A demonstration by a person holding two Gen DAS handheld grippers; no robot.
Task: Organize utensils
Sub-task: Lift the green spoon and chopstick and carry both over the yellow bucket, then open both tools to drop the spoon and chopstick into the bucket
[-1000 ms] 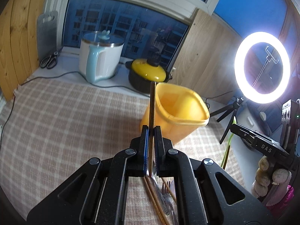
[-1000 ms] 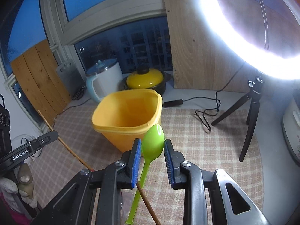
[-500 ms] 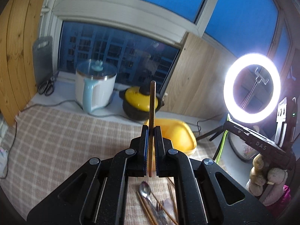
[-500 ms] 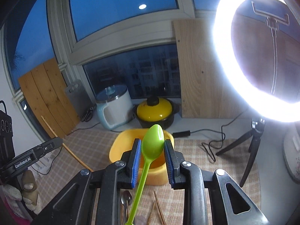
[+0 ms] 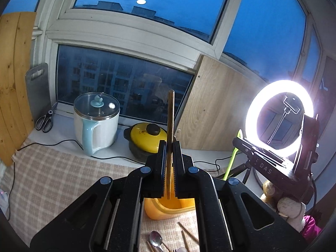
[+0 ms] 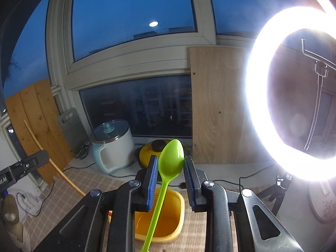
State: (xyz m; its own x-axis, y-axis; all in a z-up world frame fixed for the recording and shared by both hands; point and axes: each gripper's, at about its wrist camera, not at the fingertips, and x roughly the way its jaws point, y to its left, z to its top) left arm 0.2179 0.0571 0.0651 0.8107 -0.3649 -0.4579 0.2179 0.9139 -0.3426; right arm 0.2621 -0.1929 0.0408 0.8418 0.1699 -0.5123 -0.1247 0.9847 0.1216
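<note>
My left gripper (image 5: 169, 163) is shut on a wooden chopstick (image 5: 170, 115) that stands upright, its lower tip over the yellow tub (image 5: 168, 209) below. My right gripper (image 6: 170, 168) is shut on the bowl of a green plastic spoon (image 6: 171, 159); the spoon's handle hangs down over the yellow tub (image 6: 168, 220). The left gripper (image 6: 23, 168) with its chopstick (image 6: 48, 159) shows at the left of the right wrist view. The right gripper's body (image 5: 271, 163) and the spoon handle (image 5: 232, 157) show at the right of the left wrist view. A metal spoon (image 5: 156, 239) and loose chopsticks (image 5: 187, 234) lie on the checked cloth.
A white kettle pot (image 5: 96, 121), a yellow-lidded pot (image 5: 147, 136), scissors (image 5: 45, 119) and a grey cutting board (image 5: 37, 88) stand along the windowsill. A lit ring light (image 5: 279, 115) on a tripod stands at the right. Cables run across the sill.
Both grippers have risen and tilted up, still holding the chopstick and the green spoon. The yellow tub has dropped to the bottom of both views, under the utensils' lower ends.
</note>
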